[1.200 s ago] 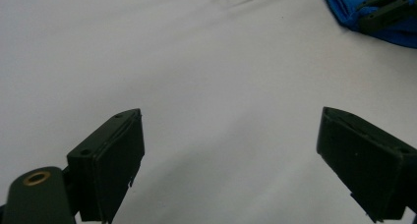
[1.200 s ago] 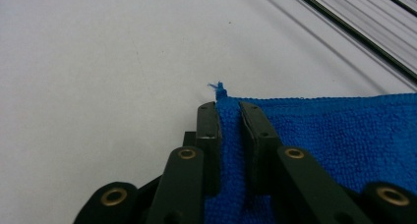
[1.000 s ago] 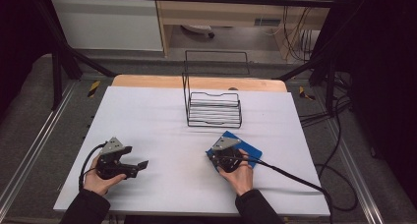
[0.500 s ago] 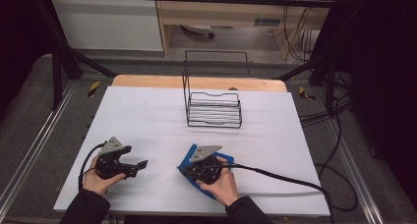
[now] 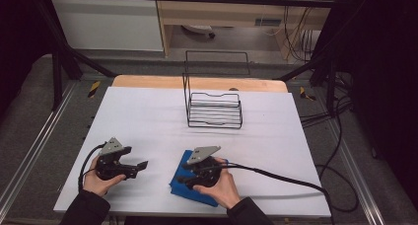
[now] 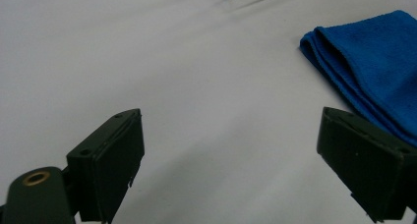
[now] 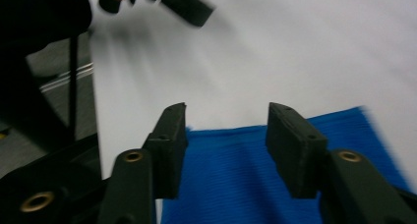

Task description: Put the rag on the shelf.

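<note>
Blue cloth [image 5: 197,185] folded flat on the white worktop [image 5: 148,116], lower centre of the high view. Right hand-held gripper [image 5: 183,173] just above it, jaws just opened, parted with nothing between them, cloth released. Left hand-held gripper [image 5: 143,164] at lower left, spread wide and empty, cloth at its view's right edge. Wire rack [image 5: 214,111] at upper centre.

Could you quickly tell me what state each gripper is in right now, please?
Left gripper: open, holding nothing.
Right gripper: jaws have just been opening; open above the folded blue cloth, not gripping it.
</note>
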A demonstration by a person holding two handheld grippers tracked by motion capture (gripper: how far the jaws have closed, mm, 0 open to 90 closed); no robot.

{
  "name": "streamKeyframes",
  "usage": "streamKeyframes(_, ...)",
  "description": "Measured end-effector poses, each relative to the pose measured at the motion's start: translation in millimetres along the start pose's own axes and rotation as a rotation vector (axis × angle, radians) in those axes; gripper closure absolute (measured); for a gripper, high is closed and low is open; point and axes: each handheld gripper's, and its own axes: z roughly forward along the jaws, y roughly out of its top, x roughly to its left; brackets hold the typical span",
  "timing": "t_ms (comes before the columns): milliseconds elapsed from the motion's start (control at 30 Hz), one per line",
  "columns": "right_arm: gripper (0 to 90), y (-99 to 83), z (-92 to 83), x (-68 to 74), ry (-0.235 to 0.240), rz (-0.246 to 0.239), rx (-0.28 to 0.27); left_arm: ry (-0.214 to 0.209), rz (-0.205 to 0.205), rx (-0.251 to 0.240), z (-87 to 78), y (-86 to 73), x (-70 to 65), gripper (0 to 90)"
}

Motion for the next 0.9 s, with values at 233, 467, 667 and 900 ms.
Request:
streamKeyframes(233, 38.1, -16.2, -39.1, -36.8, -0.195, 0.104, -0.029, 0.001, 0.0, 0.001, 1.1, -0.1, -0.4, 10.5)
streamKeyframes(467, 44.2, -67.9, -59.6, -67.0, -0.318, 0.245, 0.022, 0.001, 0.006, 0.008, 1.9, 0.0, -1.3, 9.8)
streamKeyframes(667, 59.3, -80.9, -58.9, -79.9, -0.341, 0.34, 0.016, -0.001, 0.006, 0.009, 2.3, -0.4, -1.6, 9.7)
streamKeyframes(900, 74.6, -83.1, -50.7, -80.1, -0.292, 0.409, 0.034, -0.002, 0.006, 0.011, 3.3, -0.6, -2.0, 9.7)
